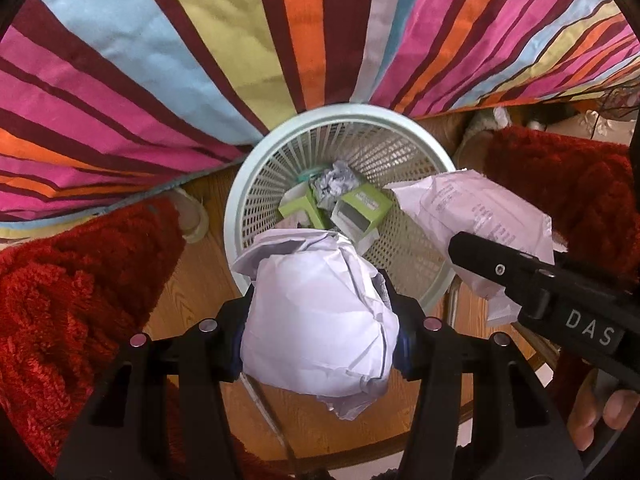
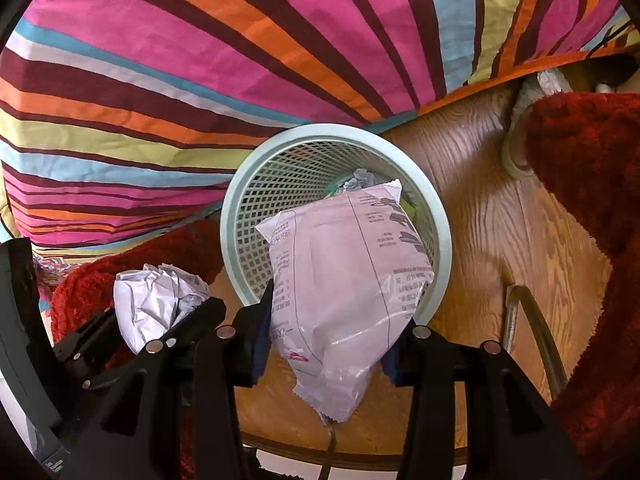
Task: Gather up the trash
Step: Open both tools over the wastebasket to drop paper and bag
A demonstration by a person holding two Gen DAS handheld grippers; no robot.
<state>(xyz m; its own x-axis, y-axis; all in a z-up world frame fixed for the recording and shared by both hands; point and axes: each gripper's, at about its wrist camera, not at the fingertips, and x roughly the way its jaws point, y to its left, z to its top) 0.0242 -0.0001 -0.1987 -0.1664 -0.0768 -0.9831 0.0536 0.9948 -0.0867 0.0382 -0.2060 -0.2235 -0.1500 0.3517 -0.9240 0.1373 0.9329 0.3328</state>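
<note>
Both grippers loaded, both pointing down over the mesh wastebasket (image 1: 256, 184), which stands on the wood floor (image 2: 500, 220) just near of the striped bedcover (image 1: 160, 60), with red shag rug (image 1: 72, 300) on its left and right.

My left gripper (image 1: 320, 328) is clenched on a crumpled ball of white paper (image 1: 316, 312). The ball bulges out past the pads on both sides. In the left wrist view it hangs over the basket's near rim, not yet fully over the opening.

My right gripper (image 2: 328, 344) is clamped on a pale plastic wrapper (image 2: 344, 280) with printed text. It is pinched near its lower end, and the free end reaches out across the basket's mouth. From the left wrist view the wrapper sits to the right of the paper ball, over the basket's right rim.

Already in the basket: two green cartons (image 1: 362, 210) and a grey crumpled wad (image 1: 334, 184).

Step in hand, as I read it: the drop. Both pieces are carried and poised above the bin, neither let go.

Next move calls for nudging each gripper a little farther out so its load sits inside the rim, then opening the jaws. The paper ball is my worry: it is bulky and close to the near rim, so it could bounce out onto the floor. The wrapper is light and may drift or cling to a pad.
</note>
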